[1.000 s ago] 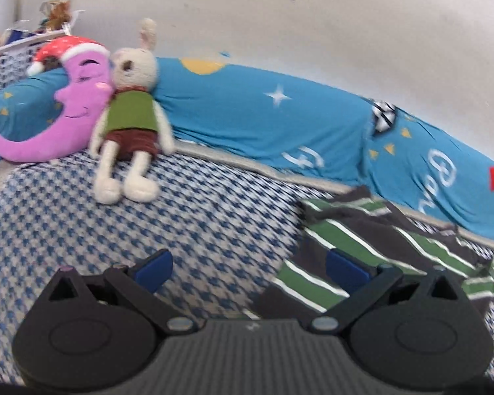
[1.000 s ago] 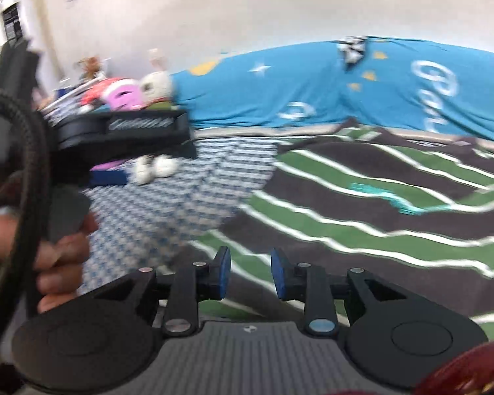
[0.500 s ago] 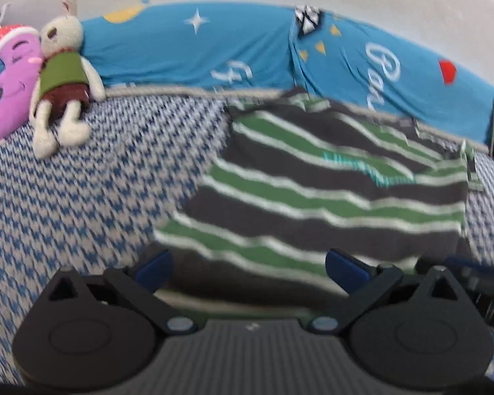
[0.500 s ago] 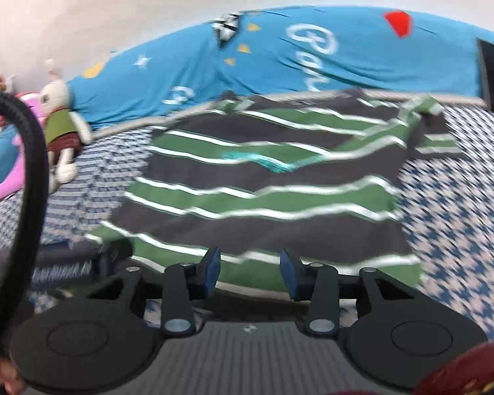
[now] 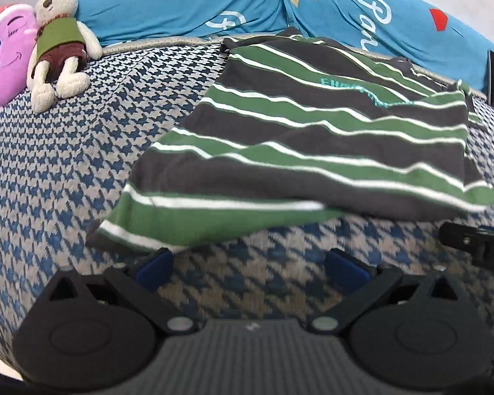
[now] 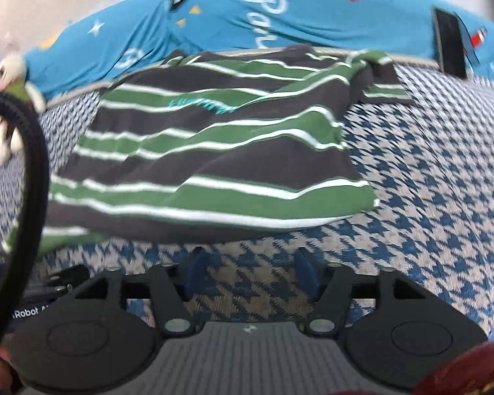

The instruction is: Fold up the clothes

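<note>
Striped knit shirt (image 5: 313, 138) lies rumpled on the houndstooth bedspread (image 5: 66, 151), w/ both grippers just short of its hem: left (image 5: 252, 268) jaws wide, right (image 6: 250, 271) narrower, both empty.

**A striped shirt on the bed**

The soft shirt with dark grey, green and thin white stripes (image 5: 313, 138) (image 6: 214, 151) lies spread out and a bit wrinkly on the blue-and-white checked bed. Small teal letters sit near its top.
</note>
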`<state>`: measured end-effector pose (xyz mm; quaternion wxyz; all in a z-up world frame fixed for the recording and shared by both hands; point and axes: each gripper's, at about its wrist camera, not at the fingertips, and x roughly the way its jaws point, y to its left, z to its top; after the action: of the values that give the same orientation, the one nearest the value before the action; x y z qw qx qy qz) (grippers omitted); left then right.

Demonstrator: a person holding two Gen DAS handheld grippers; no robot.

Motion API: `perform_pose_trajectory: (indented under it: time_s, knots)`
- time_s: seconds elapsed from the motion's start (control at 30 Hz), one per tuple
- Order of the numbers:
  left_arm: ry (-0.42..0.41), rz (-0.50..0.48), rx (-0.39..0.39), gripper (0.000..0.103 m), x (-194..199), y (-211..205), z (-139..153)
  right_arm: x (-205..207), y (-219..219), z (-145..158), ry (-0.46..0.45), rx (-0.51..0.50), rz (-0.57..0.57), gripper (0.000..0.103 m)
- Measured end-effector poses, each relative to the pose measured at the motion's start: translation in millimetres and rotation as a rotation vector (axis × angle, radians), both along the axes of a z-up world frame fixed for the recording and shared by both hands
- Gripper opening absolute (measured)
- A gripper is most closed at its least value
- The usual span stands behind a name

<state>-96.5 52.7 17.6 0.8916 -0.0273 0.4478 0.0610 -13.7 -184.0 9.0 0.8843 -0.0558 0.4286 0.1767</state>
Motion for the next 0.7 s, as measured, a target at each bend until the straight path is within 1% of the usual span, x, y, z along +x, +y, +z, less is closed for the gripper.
perform_pose_trajectory:
  time_s: [0.13,0.4,0.7]
  knots:
    - [0.0,0.0,0.004,0.103,-7,-2,-1,-10,9,-4,-0.046,-0.061,0.016,0.066]
    - [-0.005,-0.007,0.016,0.103,-18,-5,-3,-18,5,-3,-0.047,-0.05,0.011,0.067]
    - [-0.014,-0.007,0.027,0.103,-29,-8,-4,-31,-6,0,-0.015,-0.034,0.027,0.068]
